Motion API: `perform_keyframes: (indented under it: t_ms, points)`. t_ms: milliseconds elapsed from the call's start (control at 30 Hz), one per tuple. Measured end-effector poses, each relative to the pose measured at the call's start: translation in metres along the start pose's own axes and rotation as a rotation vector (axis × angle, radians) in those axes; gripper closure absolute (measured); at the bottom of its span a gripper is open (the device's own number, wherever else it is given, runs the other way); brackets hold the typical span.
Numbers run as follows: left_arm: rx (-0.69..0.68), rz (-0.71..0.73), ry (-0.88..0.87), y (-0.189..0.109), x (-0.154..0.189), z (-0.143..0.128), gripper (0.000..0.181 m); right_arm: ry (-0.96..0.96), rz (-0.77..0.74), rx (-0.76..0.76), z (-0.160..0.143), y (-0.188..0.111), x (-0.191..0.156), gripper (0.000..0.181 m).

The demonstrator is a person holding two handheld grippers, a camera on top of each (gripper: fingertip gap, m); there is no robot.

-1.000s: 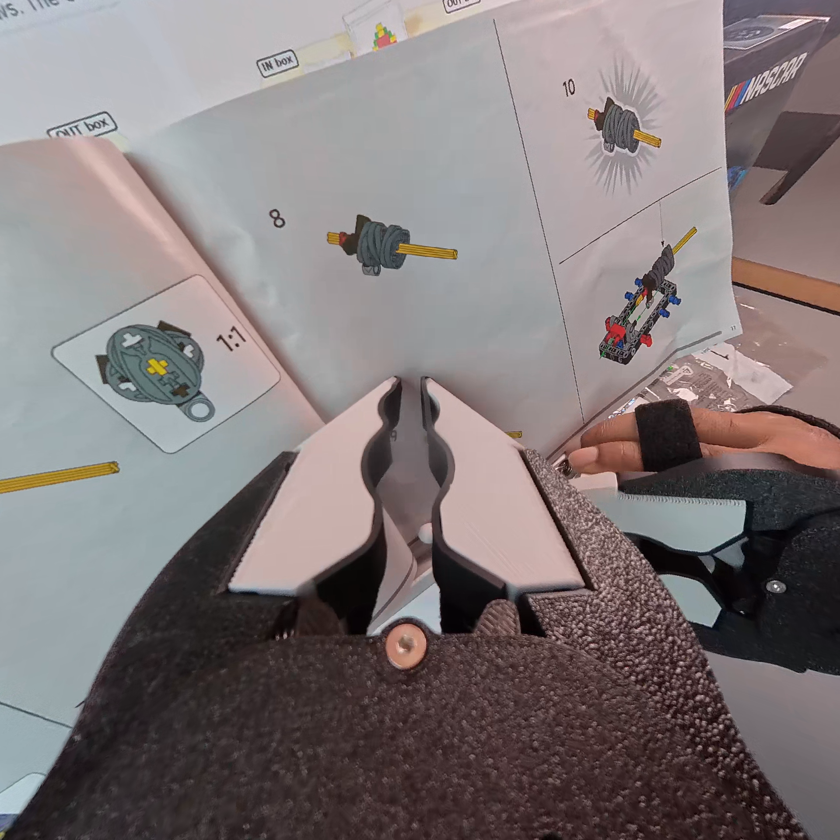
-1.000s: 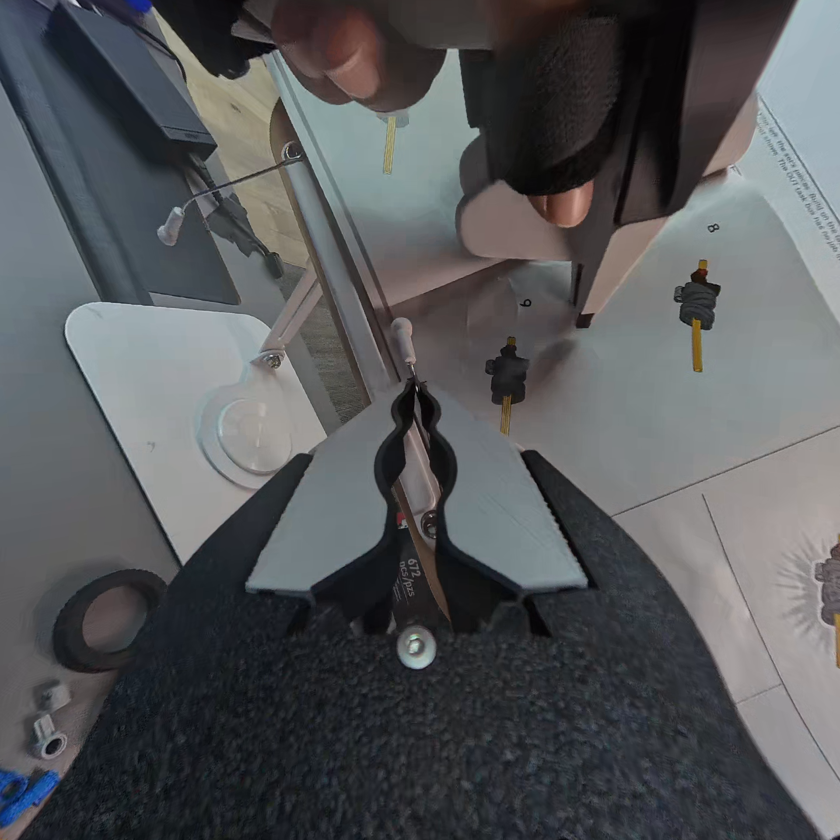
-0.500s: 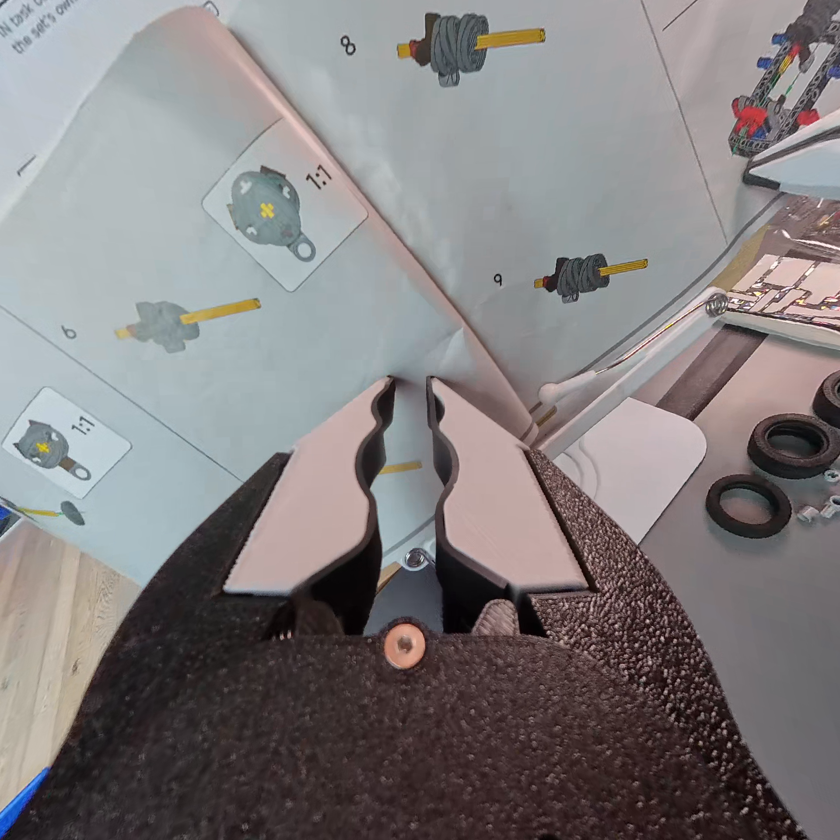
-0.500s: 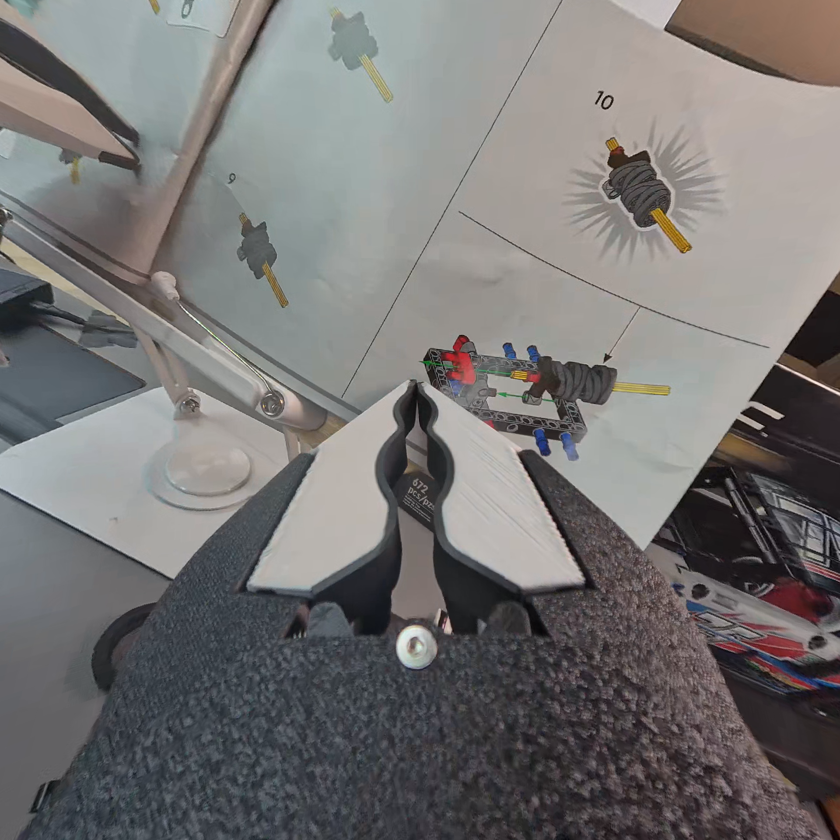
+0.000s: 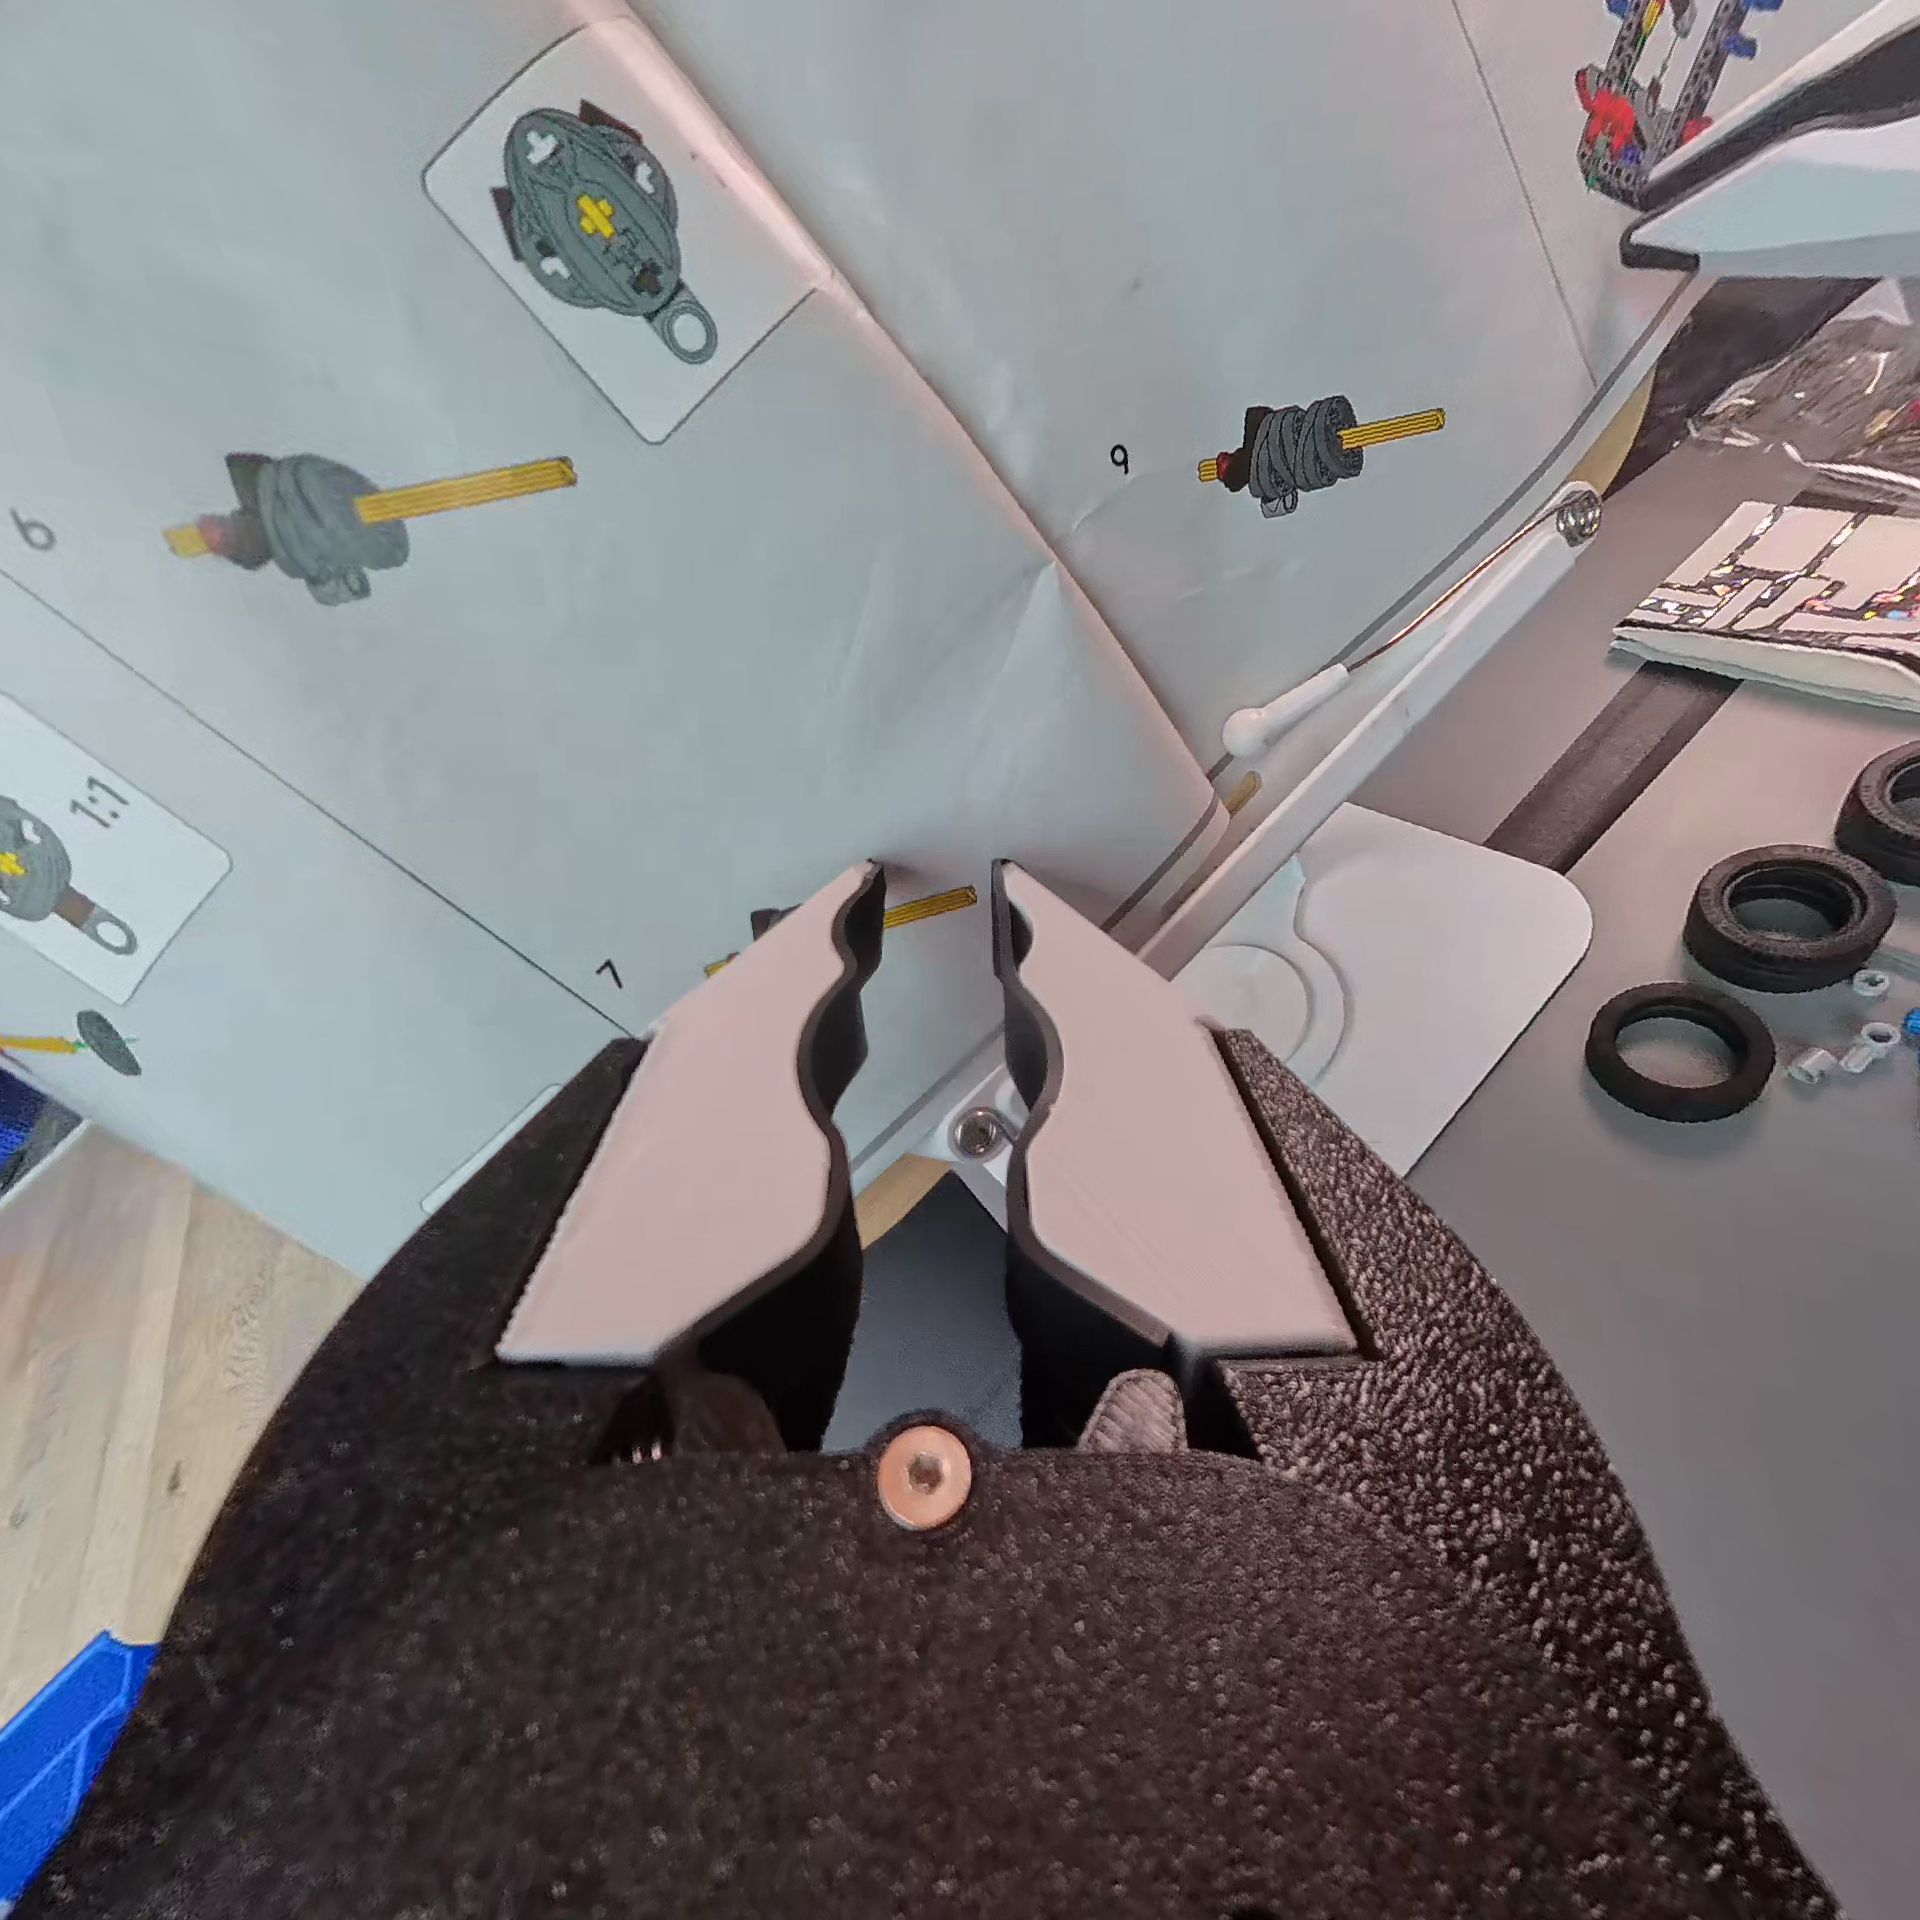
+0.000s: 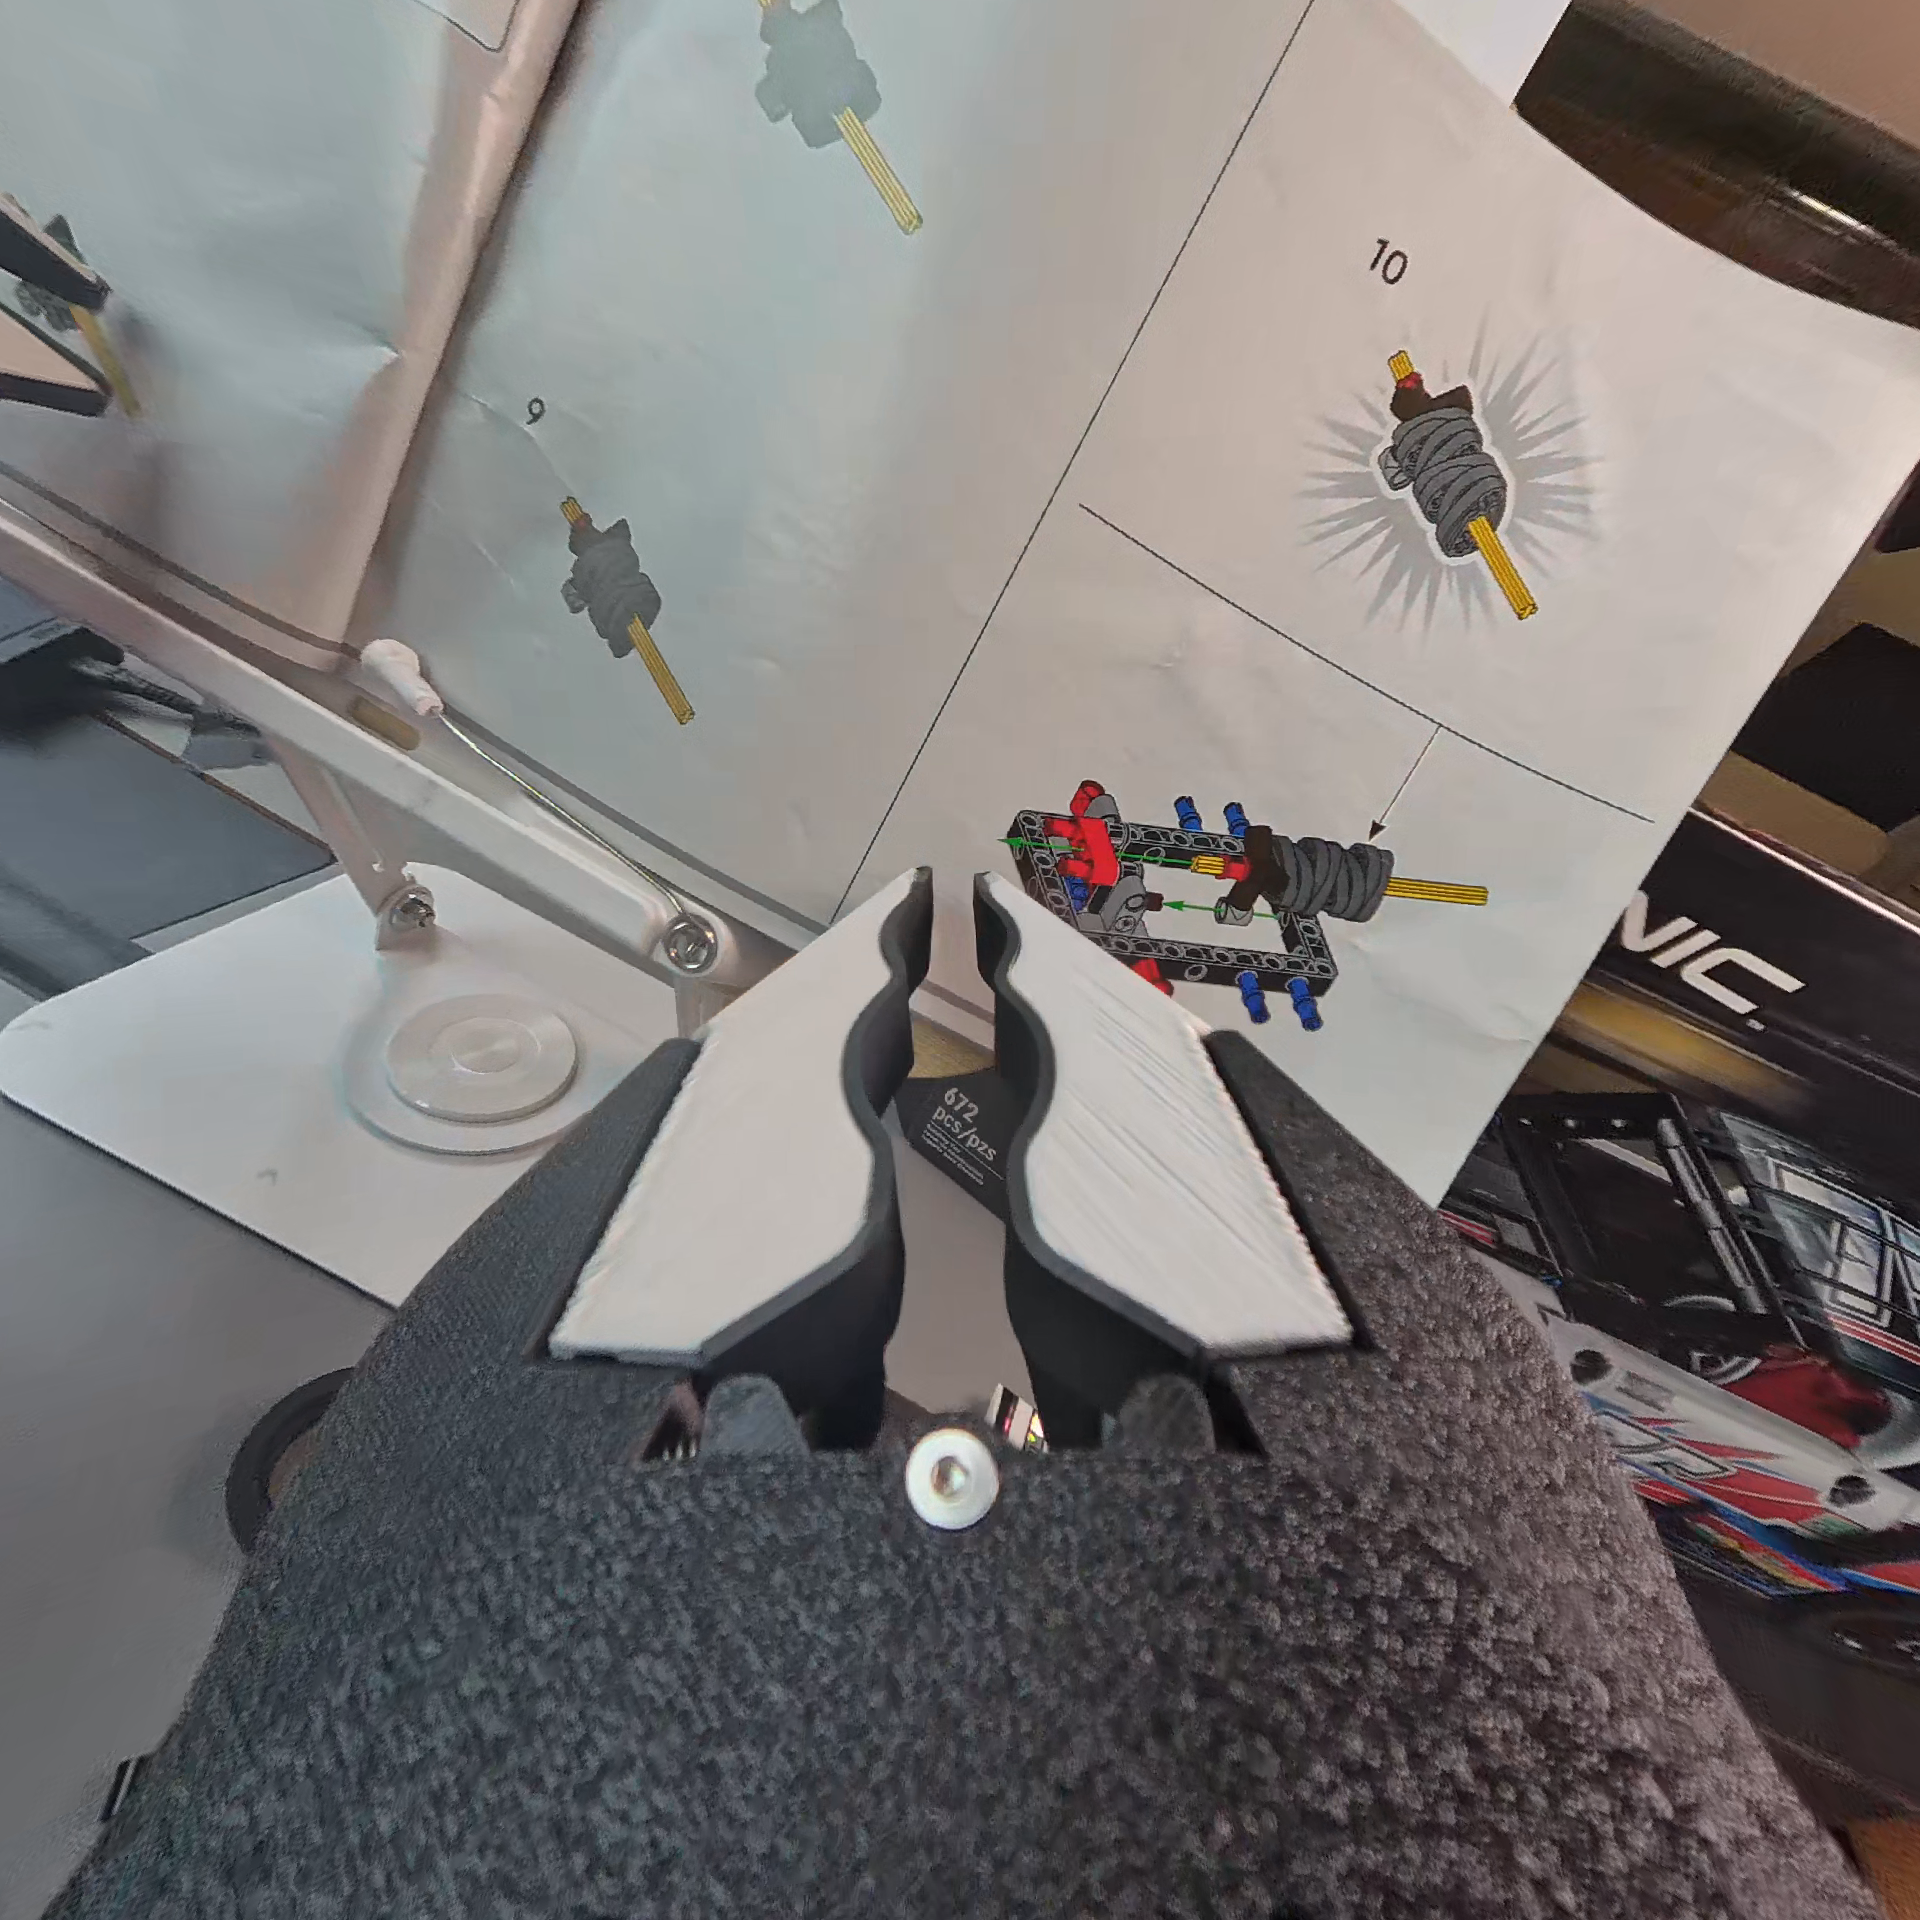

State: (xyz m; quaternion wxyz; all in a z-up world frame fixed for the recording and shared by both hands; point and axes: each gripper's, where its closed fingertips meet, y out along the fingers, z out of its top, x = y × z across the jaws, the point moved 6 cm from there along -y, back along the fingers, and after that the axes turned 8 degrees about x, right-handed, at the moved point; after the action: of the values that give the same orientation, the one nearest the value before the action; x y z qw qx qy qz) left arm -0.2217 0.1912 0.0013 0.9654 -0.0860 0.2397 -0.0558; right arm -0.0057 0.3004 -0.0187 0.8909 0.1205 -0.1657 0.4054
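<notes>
An open instruction booklet stands on a white book stand. My left gripper is open with a clear gap and holds nothing; its tips are at the lower edge of the left page near the spine. My right gripper is narrowly open and empty, its tips just in front of the lower edge of the right page, beside the drawing of a black frame. One finger of the right gripper shows at the left view's top right.
The stand's white base plate lies on a grey table. Black tyres and small grey and blue parts lie right of it. A sticker sheet lies farther back. A printed set box stands behind the right page. The gap from one gripper's tips to the other's is roughly 20 centimeters.
The left jaws have opened wider and the gripper has dropped towards the page's lower edge. The right gripper has left the stand's clip, moved to the right page and opened slightly. The hand is out of view.
</notes>
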Motion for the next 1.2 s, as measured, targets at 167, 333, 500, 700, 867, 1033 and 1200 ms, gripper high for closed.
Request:
perform_keyframes:
  t_ms: [167,333,500,700,867,1033,1200]
  points:
    - [0.083,0.006,-0.148,-0.026,0.006,0.002,0.156,0.043,0.064,0.035,0.003,-0.021,-0.02,0.168]
    - [0.192,-0.019,-0.278,-0.053,0.025,0.009,0.152,0.122,0.133,0.059,0.005,-0.045,-0.042,0.166]
    - [0.339,-0.018,-0.372,-0.094,0.049,0.013,0.145,0.19,0.119,0.098,0.009,-0.077,-0.042,0.163]
    - [0.421,-0.016,-0.435,-0.152,0.082,-0.005,0.134,0.217,-0.031,0.144,0.011,-0.108,-0.014,0.155]
    - [0.453,-0.016,-0.493,-0.193,0.105,-0.021,0.126,0.226,-0.027,0.155,0.013,-0.117,-0.006,0.145]
    - [0.461,-0.075,-0.468,-0.202,0.131,-0.013,0.121,0.278,-0.031,0.142,0.004,-0.118,-0.002,0.139]
    - [0.389,-0.119,-0.453,-0.19,0.157,-0.045,0.124,0.265,-0.021,0.14,0.002,-0.12,-0.004,0.139]
